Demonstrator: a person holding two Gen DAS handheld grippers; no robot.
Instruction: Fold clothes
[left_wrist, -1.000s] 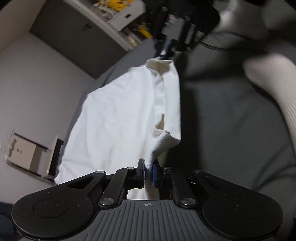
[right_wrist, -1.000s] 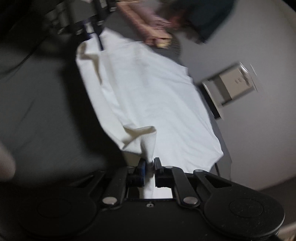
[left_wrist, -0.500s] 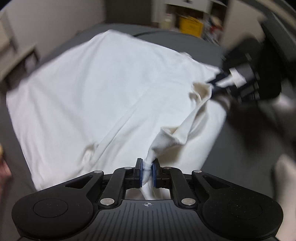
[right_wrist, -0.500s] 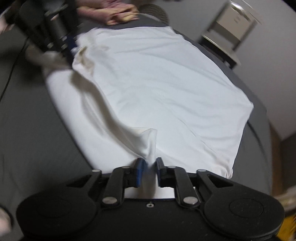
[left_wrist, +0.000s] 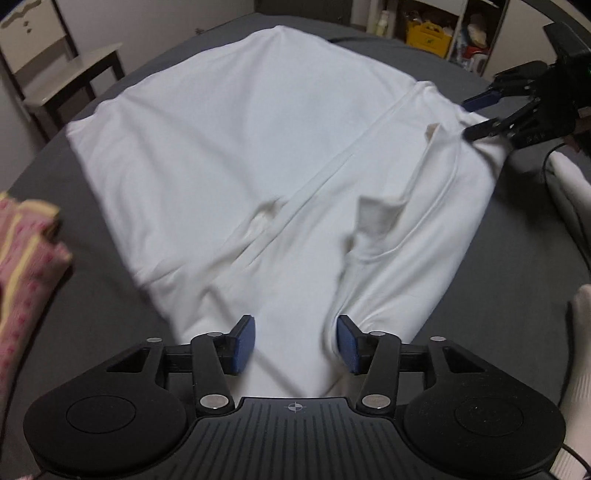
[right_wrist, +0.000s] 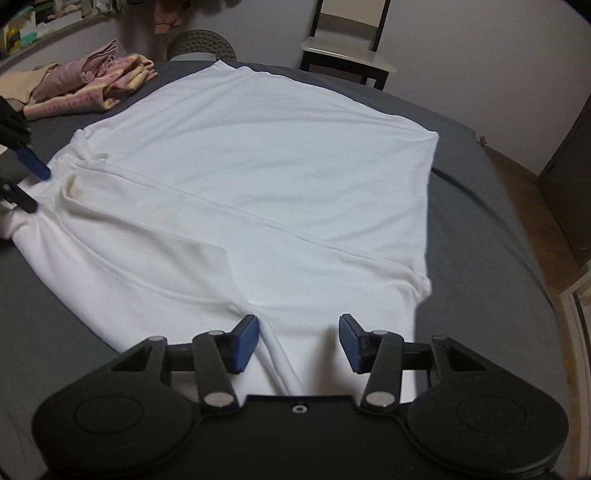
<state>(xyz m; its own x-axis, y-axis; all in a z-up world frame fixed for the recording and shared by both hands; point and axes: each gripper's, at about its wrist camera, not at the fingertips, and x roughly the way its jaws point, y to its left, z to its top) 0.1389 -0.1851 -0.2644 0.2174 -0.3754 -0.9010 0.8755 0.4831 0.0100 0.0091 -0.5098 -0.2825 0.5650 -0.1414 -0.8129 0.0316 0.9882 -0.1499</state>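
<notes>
Smooth white cloth garment (left_wrist: 240, 140) on matt grey sheet (left_wrist: 498, 295)

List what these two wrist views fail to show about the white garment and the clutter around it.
- White garment: near edge hidden under the left gripper body in the left wrist view, and under the right gripper in its own view.
- Pink clothes: cut off by the left wrist view's edge.
- Shelf items: too small to identify.

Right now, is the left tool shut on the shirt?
No, the left tool is open, its pads apart over the flat shirt.
</notes>
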